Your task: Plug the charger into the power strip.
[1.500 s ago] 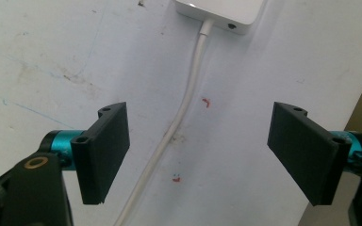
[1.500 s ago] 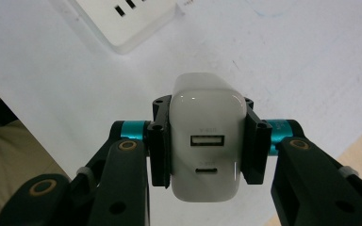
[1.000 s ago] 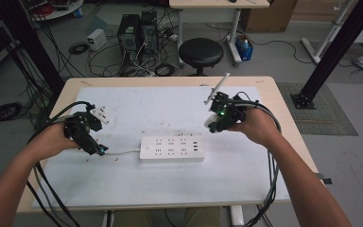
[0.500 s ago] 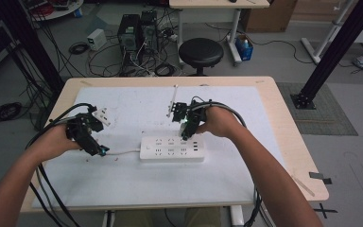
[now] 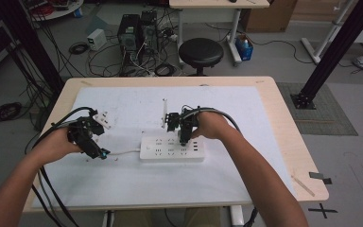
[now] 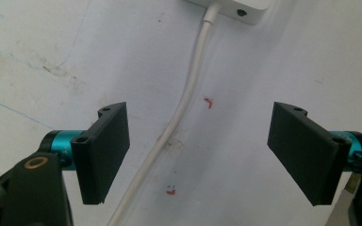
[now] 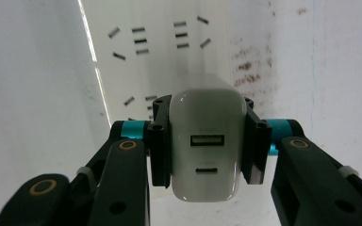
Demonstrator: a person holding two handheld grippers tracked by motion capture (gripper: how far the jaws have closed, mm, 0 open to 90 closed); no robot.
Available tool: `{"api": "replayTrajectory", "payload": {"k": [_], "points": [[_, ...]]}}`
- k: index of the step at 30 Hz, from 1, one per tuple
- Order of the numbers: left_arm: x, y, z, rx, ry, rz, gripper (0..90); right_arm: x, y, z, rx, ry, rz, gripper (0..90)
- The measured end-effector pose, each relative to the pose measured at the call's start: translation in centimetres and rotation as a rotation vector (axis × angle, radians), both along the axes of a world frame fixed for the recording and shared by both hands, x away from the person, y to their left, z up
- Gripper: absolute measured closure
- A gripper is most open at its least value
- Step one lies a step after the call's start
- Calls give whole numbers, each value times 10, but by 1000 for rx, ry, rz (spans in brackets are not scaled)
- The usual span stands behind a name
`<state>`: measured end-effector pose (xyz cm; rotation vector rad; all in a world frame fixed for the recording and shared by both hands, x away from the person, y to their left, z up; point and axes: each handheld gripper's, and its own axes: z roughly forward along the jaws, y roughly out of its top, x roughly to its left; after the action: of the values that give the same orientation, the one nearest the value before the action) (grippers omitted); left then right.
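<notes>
Inspection found your right claw [image 7: 206, 146] clamped on a white USB charger [image 7: 206, 141], gripped by its two flat sides, port face toward the camera, just above the white power strip [image 5: 172, 148] on the surface [image 5: 123, 179]. Your left claw [image 6: 207, 155] stood open astride the strip's cord [image 6: 184, 103], holding nothing. Judged light, rigid and smooth-shelled, the charger could slip; you were right to hold the flat flanks squarely.

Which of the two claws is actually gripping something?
The right claw, over the white power strip: its jaws clamp a white charger with two ports. The left claw stands open, with the strip's cord lying free between its jaws.
</notes>
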<state>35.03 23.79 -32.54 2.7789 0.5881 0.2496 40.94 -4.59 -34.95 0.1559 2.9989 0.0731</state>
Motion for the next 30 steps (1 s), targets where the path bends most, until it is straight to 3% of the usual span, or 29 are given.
{"api": "replayTrajectory", "payload": {"k": [2,5,8,12,15,18,26,30], "points": [[0,1,-1,3,2,1,215,-1,1,-1,2,4,8,620],[0,1,-1,-2,2,4,215,-2,-1,-4,-7,-2,95,620],[0,1,-3,-4,4,3,215,0,-2,-4,-2,3,135,620],[0,1,-4,-6,7,6,215,1,3,-4,-36,11,86,622],[0,1,-6,-3,12,3,214,1,8,-6,-54,13,76,624],[0,2,-6,-10,11,8,215,-1,13,-14,-109,-5,92,624],[2,0,-7,-14,16,14,214,5,11,-15,-87,31,61,625],[3,-2,-10,-17,21,8,215,6,16,-17,-107,35,61,625]]}}
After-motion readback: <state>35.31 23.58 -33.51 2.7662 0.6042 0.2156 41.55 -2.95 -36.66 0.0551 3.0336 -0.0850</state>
